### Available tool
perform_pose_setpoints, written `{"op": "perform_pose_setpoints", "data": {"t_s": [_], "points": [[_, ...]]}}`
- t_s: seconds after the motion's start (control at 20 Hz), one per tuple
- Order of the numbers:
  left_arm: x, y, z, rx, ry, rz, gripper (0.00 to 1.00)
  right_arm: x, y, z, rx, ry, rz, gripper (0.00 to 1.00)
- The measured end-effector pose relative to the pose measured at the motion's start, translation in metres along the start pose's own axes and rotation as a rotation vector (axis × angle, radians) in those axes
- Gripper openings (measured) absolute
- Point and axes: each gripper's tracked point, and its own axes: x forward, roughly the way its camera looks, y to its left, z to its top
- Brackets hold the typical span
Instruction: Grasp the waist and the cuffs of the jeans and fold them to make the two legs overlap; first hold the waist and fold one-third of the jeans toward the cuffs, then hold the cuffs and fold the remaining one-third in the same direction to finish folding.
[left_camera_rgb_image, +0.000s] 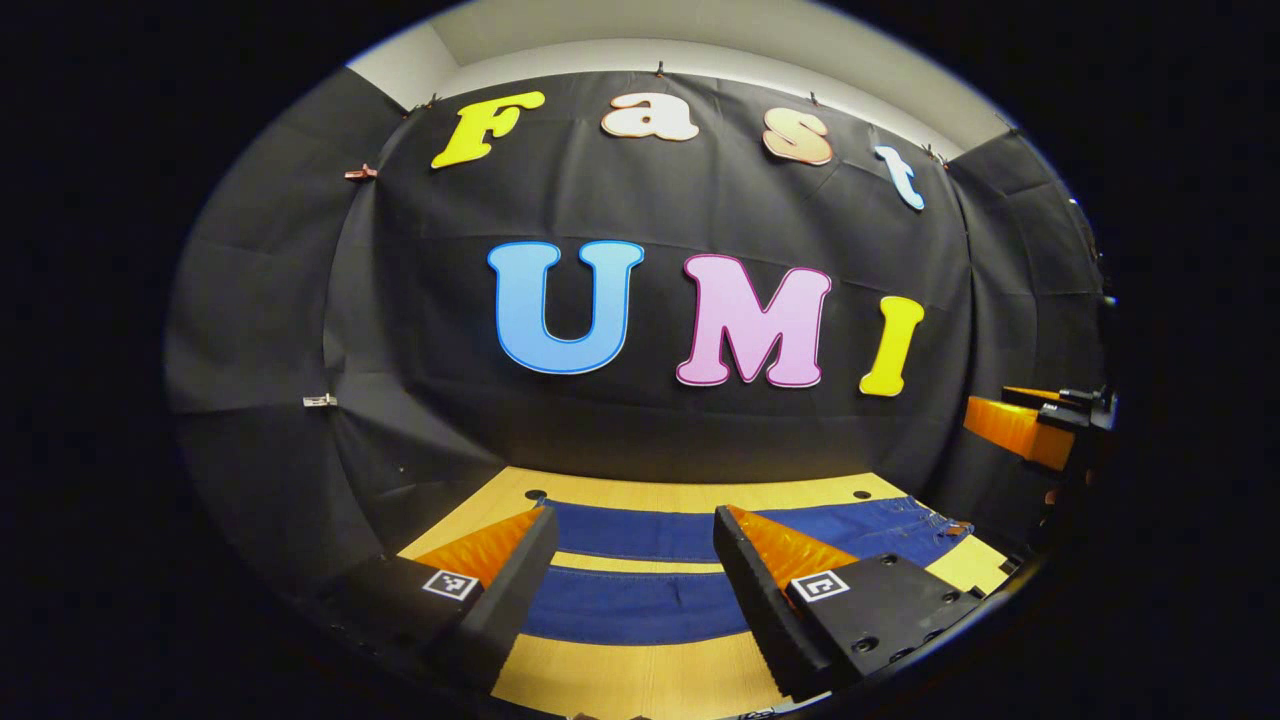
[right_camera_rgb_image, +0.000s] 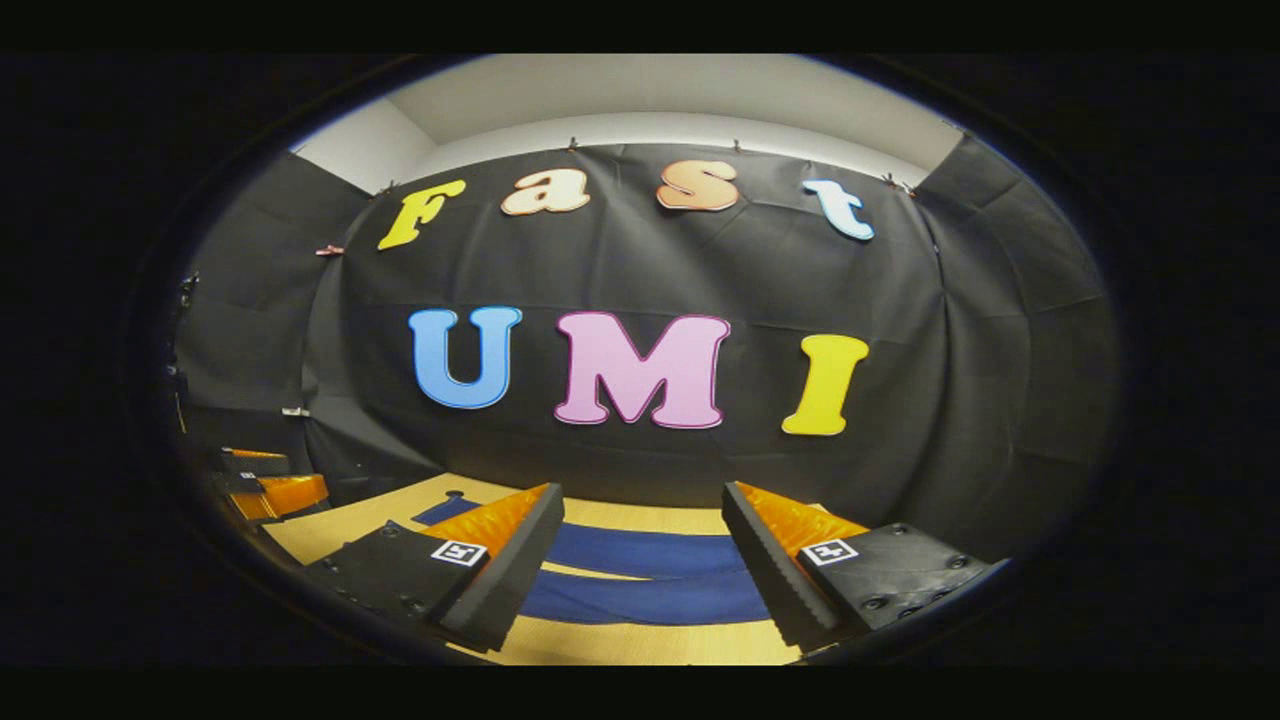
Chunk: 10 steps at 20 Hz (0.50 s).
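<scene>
In the left gripper view, the left gripper (left_camera_rgb_image: 635, 545) hangs above the wooden table (left_camera_rgb_image: 640, 680) with its two fingers spread wide and nothing between them. Each finger carries a small square black-and-white marker (left_camera_rgb_image: 449, 584) on its top face; the pattern is a coded block, not writing that can be read. Between and beyond the fingers lie the jeans (left_camera_rgb_image: 650, 605), dark blue, spread flat on the table with the two legs side by side as two long bands running across the view, a narrow strip of bare wood showing between them. The waist end (left_camera_rgb_image: 935, 525) lies toward the table's right side, where a button or rivet and seam stitching show faintly. Two small dark holes sit in the tabletop near its far edge. At the far right of this view the right gripper (left_camera_rgb_image: 1035, 425) shows, held well above the table's right end; how far its fingers stand apart cannot be told from here.

In the right gripper view, the left gripper (right_camera_rgb_image: 265, 485) shows small at the far left, above the table's left side. The right gripper's own fingers are also spread wide and grip nothing, each bearing the same kind of square marker (right_camera_rgb_image: 459, 552). The jeans (right_camera_rgb_image: 650, 595) lie flat on the table (right_camera_rgb_image: 620, 645) below and ahead of the fingers, not touched by them.
</scene>
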Motion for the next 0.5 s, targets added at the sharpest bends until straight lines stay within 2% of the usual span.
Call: {"op": "perform_pose_setpoints", "data": {"t_s": [0.1, 0.2, 0.3, 0.45, 0.5], "points": [[0.001, -0.001, 0.002, -0.001, -0.017, -0.006, 0.98, 0.004, -0.003, 0.004, 0.004, -0.007, 0.000, 1.00], [0.005, 0.000, -0.005, 0.001, 0.009, -0.030, 0.98, 0.005, -0.009, 0.013, -0.006, -0.035, -0.012, 0.95], [0.010, 0.011, -0.009, 0.025, 0.012, -0.035, 0.98, 0.003, -0.016, 0.020, -0.021, -0.060, -0.025, 0.98], [0.022, 0.043, -0.028, 0.149, 0.053, -0.028, 0.98, 0.002, -0.026, 0.020, -0.050, -0.055, -0.038, 0.95], [0.028, 0.053, -0.036, 0.187, 0.076, -0.051, 0.98, 0.000, -0.030, 0.020, -0.053, -0.048, -0.046, 0.95]]}}
